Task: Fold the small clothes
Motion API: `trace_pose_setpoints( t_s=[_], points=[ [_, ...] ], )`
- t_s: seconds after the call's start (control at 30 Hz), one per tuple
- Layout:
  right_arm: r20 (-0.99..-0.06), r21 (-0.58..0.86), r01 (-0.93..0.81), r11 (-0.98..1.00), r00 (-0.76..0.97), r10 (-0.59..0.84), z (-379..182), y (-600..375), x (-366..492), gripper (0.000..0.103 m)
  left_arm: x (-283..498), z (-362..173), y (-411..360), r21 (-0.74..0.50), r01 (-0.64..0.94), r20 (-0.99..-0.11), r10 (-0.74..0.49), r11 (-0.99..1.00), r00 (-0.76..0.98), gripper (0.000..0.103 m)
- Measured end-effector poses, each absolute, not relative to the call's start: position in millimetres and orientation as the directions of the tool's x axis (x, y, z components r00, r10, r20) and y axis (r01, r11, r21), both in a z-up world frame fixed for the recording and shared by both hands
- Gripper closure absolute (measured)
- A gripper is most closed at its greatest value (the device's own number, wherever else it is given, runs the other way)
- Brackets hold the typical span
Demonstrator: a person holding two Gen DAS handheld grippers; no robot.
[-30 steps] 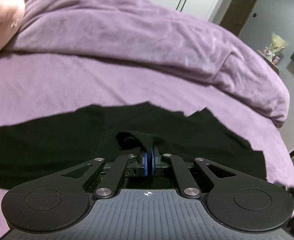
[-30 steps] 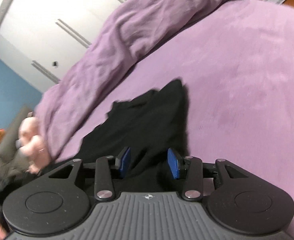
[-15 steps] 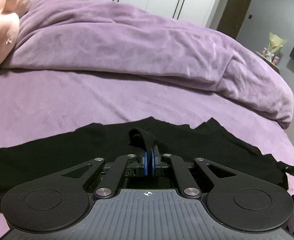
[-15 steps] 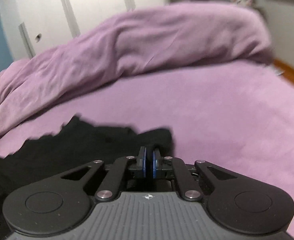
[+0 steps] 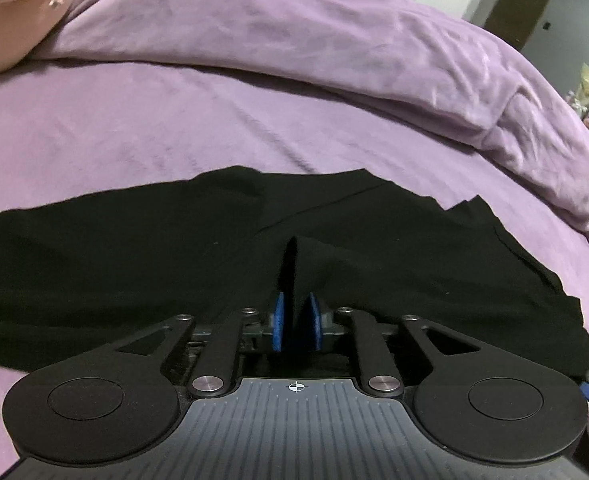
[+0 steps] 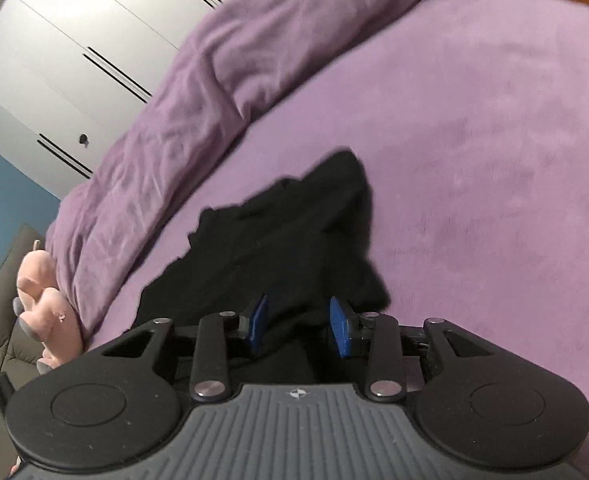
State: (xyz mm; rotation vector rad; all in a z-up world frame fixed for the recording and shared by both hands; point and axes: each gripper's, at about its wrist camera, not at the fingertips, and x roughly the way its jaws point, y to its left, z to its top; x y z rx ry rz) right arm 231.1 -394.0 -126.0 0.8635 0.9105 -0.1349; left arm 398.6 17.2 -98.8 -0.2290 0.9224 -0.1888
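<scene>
A black garment (image 5: 134, 272) lies spread across the purple bed sheet (image 5: 174, 128). My left gripper (image 5: 296, 326) hangs low over its near part. Its jaws are opening, and the blue pads stand a little apart with a raised ridge of black cloth between them, not pinched. In the right wrist view the same garment (image 6: 278, 240) runs away from me to a bunched far corner. My right gripper (image 6: 299, 326) is over its near end. Its jaws are opening too, the pads wide apart with black cloth below and between them, unpressed.
A rumpled purple duvet (image 5: 294, 40) is heaped along the far side of the bed. A pink plush toy (image 5: 22, 8) lies at its left end. White wardrobe doors (image 6: 74, 40) stand behind. Bare sheet (image 6: 474, 180) stretches to the right of the garment.
The left gripper sank toward the bed and its pads parted from the cloth pinch they held. The right gripper shut on the garment half a second ago and now stands open again.
</scene>
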Motion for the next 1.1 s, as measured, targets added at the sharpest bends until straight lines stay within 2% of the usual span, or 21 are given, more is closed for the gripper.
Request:
trace_pose_setpoints(
  t_s=[0.07,0.1,0.13,0.17,0.23,0.27,0.33,0.4,0.53,0.6,0.67,0.73,0.8,0.87,1.0,1.1],
  points=[
    [-0.738,0.578,0.442,0.686,0.641,0.210,-128,-388,239,0.078,395,-96,18,-0.269,0.066,-0.762,-0.254,0.961,0.596,0.083],
    [-0.755,0.540,0.444,0.715,0.631,0.178,-128,-385,245,0.086,394,-94,18,-0.266,0.072,-0.760,-0.255,0.961,0.598,0.082],
    [-0.775,0.498,0.446,0.743,0.613,0.151,-127,-379,246,0.102,393,-93,18,-0.265,0.077,-0.761,-0.258,0.961,0.595,0.078],
    [-0.782,0.483,0.446,0.753,0.607,0.142,-127,-379,249,0.102,393,-92,18,-0.271,0.087,-0.761,-0.268,0.959,0.591,0.071],
    [-0.714,0.622,0.448,0.642,0.661,0.231,-133,-394,239,0.102,392,-90,15,-0.277,0.111,-0.751,-0.287,0.955,0.595,0.064],
    [-0.730,0.607,0.479,0.633,0.652,0.207,-134,-400,233,0.102,392,-89,14,-0.272,0.119,-0.748,-0.287,0.955,0.598,0.064],
    [-0.804,0.432,0.527,0.732,0.593,0.047,-127,-399,229,0.101,392,-87,11,-0.267,0.133,-0.746,-0.292,0.954,0.598,0.064],
    [-0.821,0.348,0.545,0.763,0.570,-0.033,-118,-403,224,0.098,391,-86,8,-0.273,0.150,-0.737,-0.307,0.950,0.602,0.060],
    [-0.762,0.427,0.487,0.761,0.648,0.013,-101,-401,232,0.086,392,-93,-5,-0.252,0.167,-0.736,-0.301,0.953,0.607,0.059],
    [-0.752,0.412,0.377,0.829,0.655,0.076,-100,-376,256,0.086,396,-99,-11,-0.265,0.154,-0.747,-0.304,0.952,0.591,0.059],
    [-0.759,0.407,0.245,0.880,0.626,0.177,-109,-346,284,0.086,399,-105,-14,-0.278,0.141,-0.753,-0.307,0.950,0.582,0.058],
    [-0.792,0.350,0.179,0.919,0.580,0.188,-124,-322,303,0.087,401,-109,-16,-0.274,0.136,-0.759,-0.301,0.952,0.577,0.058],
    [-0.822,0.218,0.123,0.968,0.559,0.114,-142,-303,317,0.091,404,-114,-17,-0.266,0.139,-0.761,-0.297,0.954,0.577,0.058],
    [-0.810,0.106,0.055,0.993,0.583,0.055,-151,-293,319,0.101,409,-119,-19,-0.246,0.145,-0.769,-0.284,0.958,0.572,0.060],
    [-0.805,0.070,0.067,0.995,0.594,0.017,-152,-306,324,0.103,420,-127,-26,-0.193,0.147,-0.772,-0.243,0.970,0.587,0.060],
    [-0.799,0.096,0.052,0.994,0.600,0.046,-155,-318,325,0.103,426,-129,-32,-0.167,0.137,-0.767,-0.216,0.976,0.604,0.059]
  ],
)
